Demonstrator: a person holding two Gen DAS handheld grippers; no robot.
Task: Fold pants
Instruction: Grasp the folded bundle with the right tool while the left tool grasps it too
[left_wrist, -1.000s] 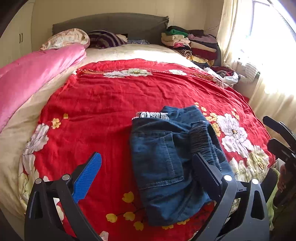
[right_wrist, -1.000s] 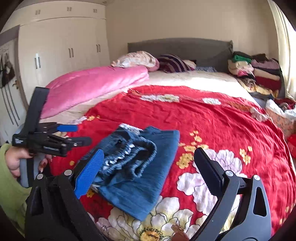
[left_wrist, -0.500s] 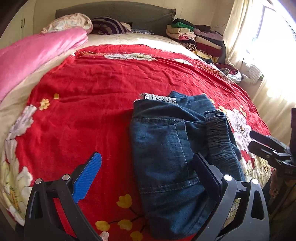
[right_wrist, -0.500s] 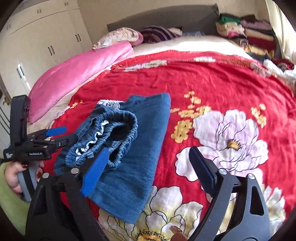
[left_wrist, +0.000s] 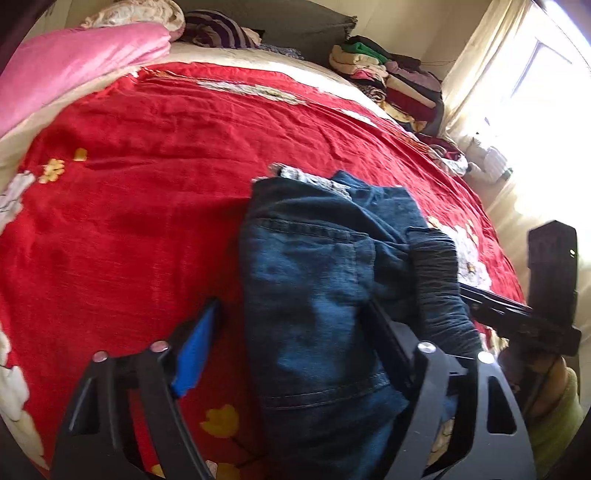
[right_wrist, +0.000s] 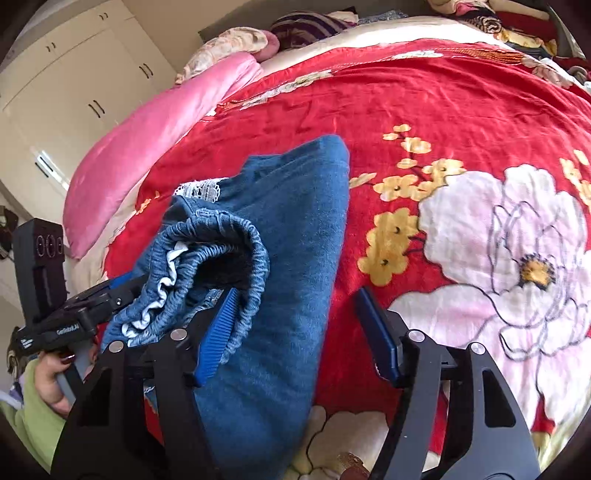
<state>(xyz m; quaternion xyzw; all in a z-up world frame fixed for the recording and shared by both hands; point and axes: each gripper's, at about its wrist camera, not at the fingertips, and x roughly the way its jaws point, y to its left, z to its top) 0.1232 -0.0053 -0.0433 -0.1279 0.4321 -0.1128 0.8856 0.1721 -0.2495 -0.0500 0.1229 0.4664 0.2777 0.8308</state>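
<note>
Blue denim pants lie folded in a bundle on the red floral bedspread, the elastic waistband on top with white lace trim at the far end. My left gripper is open, its jaws straddling the pants' left part close above the fabric. My right gripper is open over the right edge of the pants; its blue left finger is at the waistband. Each gripper shows in the other view, the right and the left, both at the bundle's near sides.
A pink duvet lies along the bed's left side, pillows at the headboard. A stack of folded clothes sits at the far right corner by a bright window. White wardrobes stand left of the bed.
Both grippers have moved down and in toward the pants, which now fill more of each view. The jaws of both have narrowed somewhat but stay open. The pants have not moved.
</note>
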